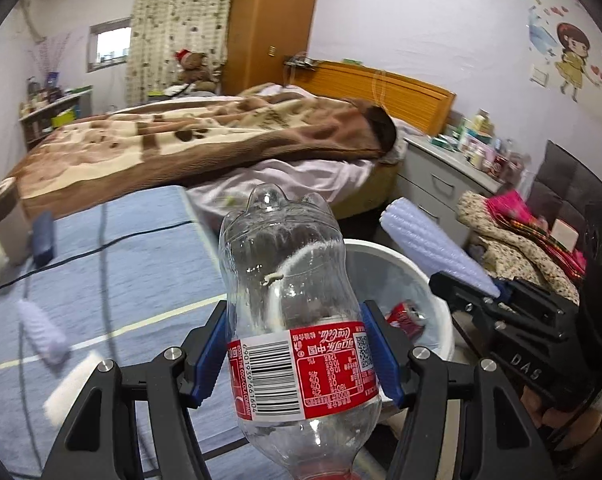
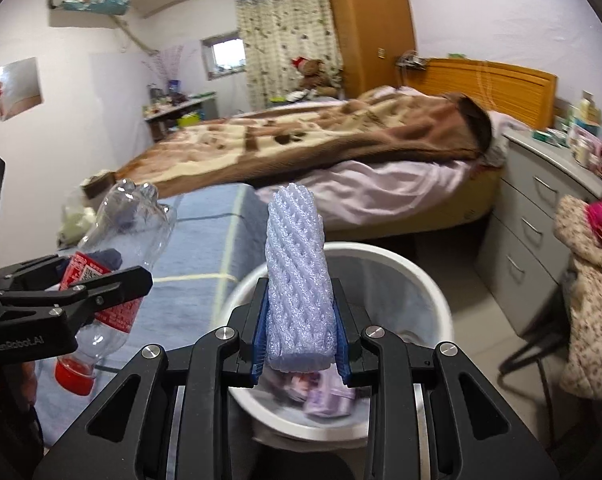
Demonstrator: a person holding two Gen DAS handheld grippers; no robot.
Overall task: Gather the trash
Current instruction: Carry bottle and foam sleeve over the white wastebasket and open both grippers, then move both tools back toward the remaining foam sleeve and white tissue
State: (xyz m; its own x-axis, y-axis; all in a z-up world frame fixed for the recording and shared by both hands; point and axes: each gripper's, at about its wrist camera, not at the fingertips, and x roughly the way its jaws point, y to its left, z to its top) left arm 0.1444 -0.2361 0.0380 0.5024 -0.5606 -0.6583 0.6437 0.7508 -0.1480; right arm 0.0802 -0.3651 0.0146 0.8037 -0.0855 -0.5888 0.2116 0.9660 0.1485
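The trash in hand is two pieces, one per gripper. The left tongs (image 1: 299, 356) are clamped on an empty clear plastic bottle (image 1: 297, 320) at its red label, the blue pads (image 1: 209, 354) pressed against both sides. The bottle is held upside down, its base pointing away from the camera and its red cap (image 2: 75, 376) nearest the gripper body. Its neck is cut off at the bottom edge of the left wrist view.

The right tongs (image 2: 301, 340) are closed on a pale lavender foam net sleeve (image 2: 299, 284), which stands upright between the fingers, gripped near its lower end.

Both pieces hang over or just beside a white trash bin (image 2: 433, 296) on the floor. The sleeve is above the bin's opening; the bottle sits by its left rim, next to the blue bedspread (image 1: 121, 264). Inside the bin lie a crushed red can (image 1: 407, 316) and, blurred, what may be purple wrappers (image 2: 321, 394).

Two more sleeves (image 1: 43, 326) lie on the blue bedspread, smeared by motion. Beyond it stands a bed with a brown blanket (image 1: 205, 132), and a grey dresser (image 2: 541, 216) stands to the right.
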